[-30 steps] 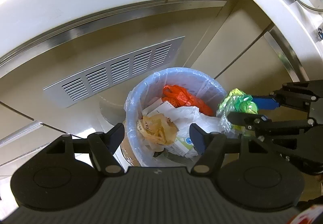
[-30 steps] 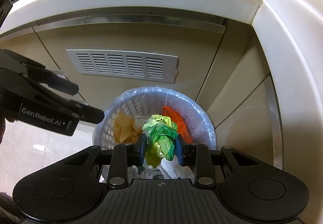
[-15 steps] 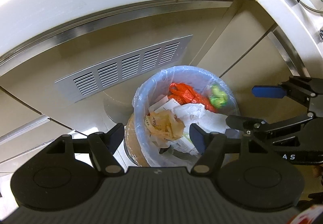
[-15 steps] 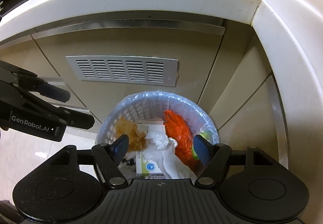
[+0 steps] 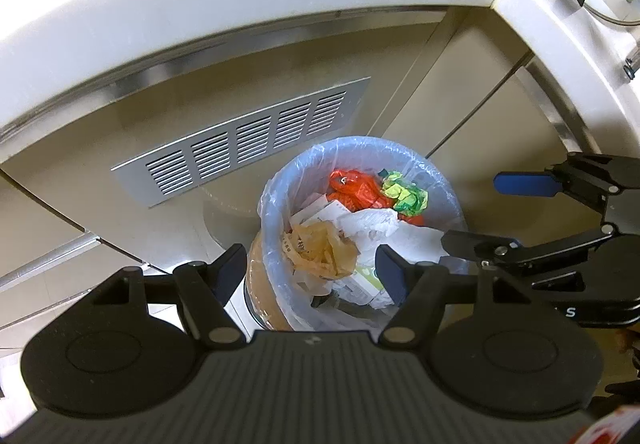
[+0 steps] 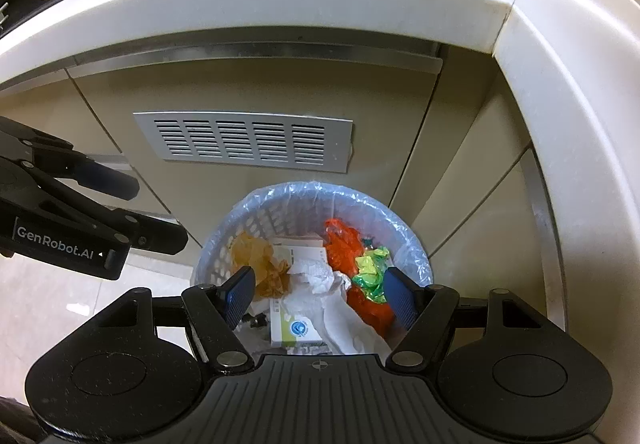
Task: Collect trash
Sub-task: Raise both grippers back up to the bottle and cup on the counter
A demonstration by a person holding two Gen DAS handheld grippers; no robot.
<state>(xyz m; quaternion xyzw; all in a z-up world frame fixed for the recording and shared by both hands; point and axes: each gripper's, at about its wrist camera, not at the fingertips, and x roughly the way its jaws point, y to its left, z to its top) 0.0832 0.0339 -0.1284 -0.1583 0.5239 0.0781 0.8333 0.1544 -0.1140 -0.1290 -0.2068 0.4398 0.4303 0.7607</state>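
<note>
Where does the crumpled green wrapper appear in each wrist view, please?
Left wrist: green wrapper lies at the bin's far right, beside the orange bag.
Right wrist: green wrapper lies right of centre, on the orange bag.
Shared landmark: the blue-lined bin.

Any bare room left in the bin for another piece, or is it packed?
Bin is crowded: orange bag, green wrapper, tissue, brown bag, carton. Bare mesh wall shows at the far rim, toward the vent. Floor left of the bin is bare.

Bin (image 6: 416, 256) mouth open from above, countertop (image 6: 280, 0) overhanging behind, cabinet door (image 6: 260, 92) close behind rim
</note>
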